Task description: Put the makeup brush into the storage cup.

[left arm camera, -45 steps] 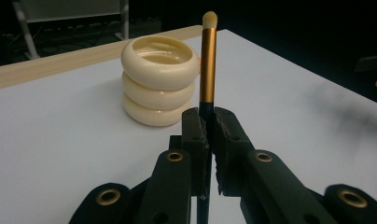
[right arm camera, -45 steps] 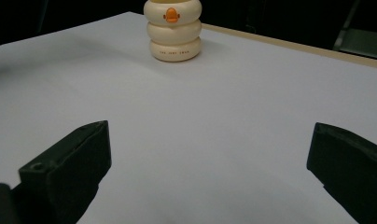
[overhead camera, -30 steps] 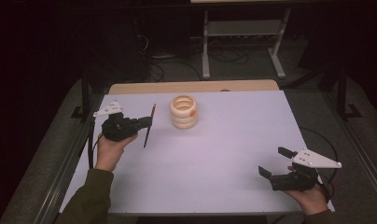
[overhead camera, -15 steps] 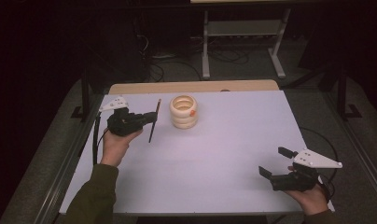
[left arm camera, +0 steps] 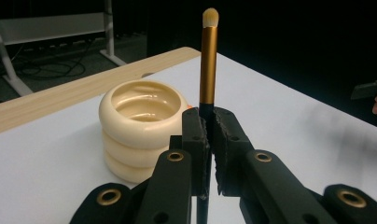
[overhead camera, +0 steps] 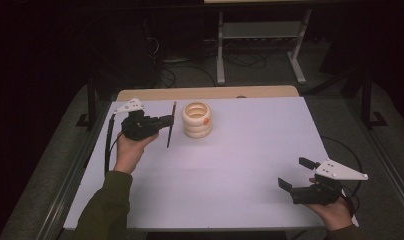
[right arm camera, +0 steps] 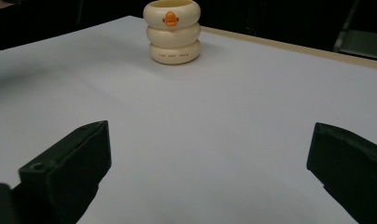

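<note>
left gripper [overhead camera: 166, 122] clamped on makeup brush [left arm camera: 207, 60], held upright just beside cream ringed cup [overhead camera: 197, 119]. right gripper [overhead camera: 296, 173] jaws wide apart, empty, near table [overhead camera: 250, 150] front edge.

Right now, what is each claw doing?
Left claw: shut on the makeup brush.
Right claw: open, holding nothing.

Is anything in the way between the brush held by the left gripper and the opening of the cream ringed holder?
Nothing visible. The left gripper holds the brush roughly upright beside the holder, not yet over it. The holder's mouth looks open and empty, and the table around it holds nothing else.
</note>
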The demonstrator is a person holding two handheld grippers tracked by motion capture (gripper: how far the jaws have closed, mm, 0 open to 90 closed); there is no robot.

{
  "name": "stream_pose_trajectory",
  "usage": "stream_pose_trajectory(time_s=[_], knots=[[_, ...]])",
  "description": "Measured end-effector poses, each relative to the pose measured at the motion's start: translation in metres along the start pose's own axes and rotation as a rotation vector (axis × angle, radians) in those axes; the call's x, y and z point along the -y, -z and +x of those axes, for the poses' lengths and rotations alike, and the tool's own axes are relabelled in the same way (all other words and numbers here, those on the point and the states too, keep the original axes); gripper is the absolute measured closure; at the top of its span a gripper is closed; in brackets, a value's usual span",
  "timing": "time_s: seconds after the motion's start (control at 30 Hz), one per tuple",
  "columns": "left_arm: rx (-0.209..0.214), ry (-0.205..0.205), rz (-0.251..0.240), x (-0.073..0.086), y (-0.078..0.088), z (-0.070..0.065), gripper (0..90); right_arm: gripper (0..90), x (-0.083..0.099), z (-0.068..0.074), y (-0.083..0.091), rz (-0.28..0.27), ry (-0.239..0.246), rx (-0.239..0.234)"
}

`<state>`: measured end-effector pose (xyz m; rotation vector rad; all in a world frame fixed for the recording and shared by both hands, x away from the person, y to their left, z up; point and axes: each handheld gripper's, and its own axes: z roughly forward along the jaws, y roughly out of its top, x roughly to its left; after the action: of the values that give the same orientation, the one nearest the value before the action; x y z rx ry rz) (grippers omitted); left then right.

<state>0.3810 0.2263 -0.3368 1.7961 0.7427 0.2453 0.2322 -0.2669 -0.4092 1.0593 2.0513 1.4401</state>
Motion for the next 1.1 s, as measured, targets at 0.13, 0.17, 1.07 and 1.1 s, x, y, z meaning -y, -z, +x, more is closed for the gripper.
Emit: stream_pose_trajectory(time_s=[0.13,0.17,1.07,1.1], knots=[[0.003,-0.002,-0.004,-0.002,-0.006,0.001,84.1,0.0,0.0,-0.001,0.0,0.003,0.0,0.0],[0.002,-0.003,-0.002,-0.003,-0.007,0.001,84.1,0.0,0.0,-0.001,0.0,0.002,-0.002,0.001],[0.01,-0.023,-0.018,-0.027,-0.037,0.011,84.3,0.0,0.001,-0.001,0.001,-0.003,-0.004,-0.003],[0.009,-0.027,-0.02,-0.028,-0.037,0.011,84.3,0.0,0.001,0.0,0.001,-0.004,-0.005,-0.003]])
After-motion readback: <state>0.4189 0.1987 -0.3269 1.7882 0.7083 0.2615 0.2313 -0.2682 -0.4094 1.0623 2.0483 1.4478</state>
